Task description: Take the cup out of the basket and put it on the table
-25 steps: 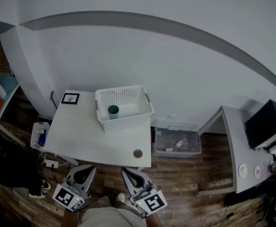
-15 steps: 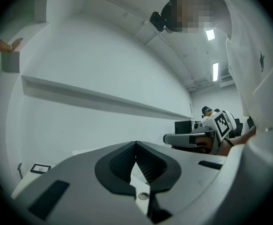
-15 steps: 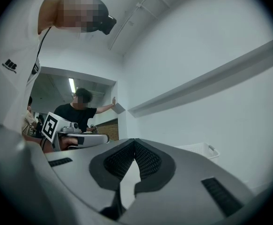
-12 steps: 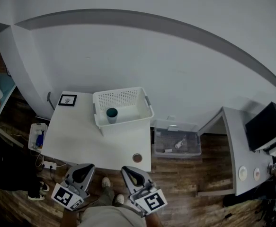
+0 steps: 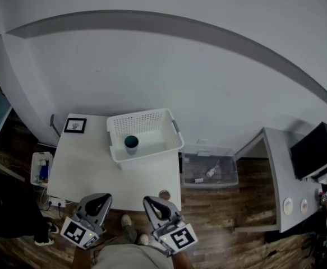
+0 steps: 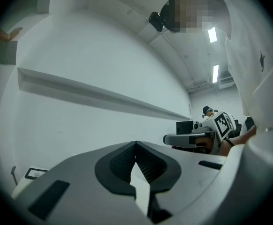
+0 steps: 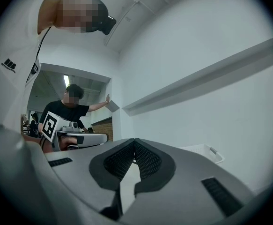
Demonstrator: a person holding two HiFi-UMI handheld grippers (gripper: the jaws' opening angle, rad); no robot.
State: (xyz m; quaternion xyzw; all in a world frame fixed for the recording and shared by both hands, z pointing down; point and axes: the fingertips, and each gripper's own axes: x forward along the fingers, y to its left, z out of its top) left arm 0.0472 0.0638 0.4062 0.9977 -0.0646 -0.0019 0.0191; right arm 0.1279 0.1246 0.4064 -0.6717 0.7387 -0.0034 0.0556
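A dark teal cup (image 5: pixel 131 143) stands upright inside the white perforated basket (image 5: pixel 152 118), near its front left. The basket sits at the back of a white table (image 5: pixel 96 167); its rim also shows in the right gripper view (image 7: pixel 204 151). Both grippers are held level at the table's near edge, well short of the basket. My left gripper (image 5: pixel 100 198) has its jaws together with nothing between them (image 6: pixel 136 144). My right gripper (image 5: pixel 150 202) is likewise shut and empty (image 7: pixel 135 140).
A small framed picture (image 5: pixel 75 125) lies at the table's back left corner. A small brown round thing (image 5: pixel 164 194) sits near the front right corner. A clear bin (image 5: pixel 209 170) stands on the floor right of the table, and a desk with a monitor (image 5: pixel 314 147) further right.
I have come nearer to the table: it and the basket sit lower in the head view, and both gripper tips now overlap the table's front edge. Both stay shut.
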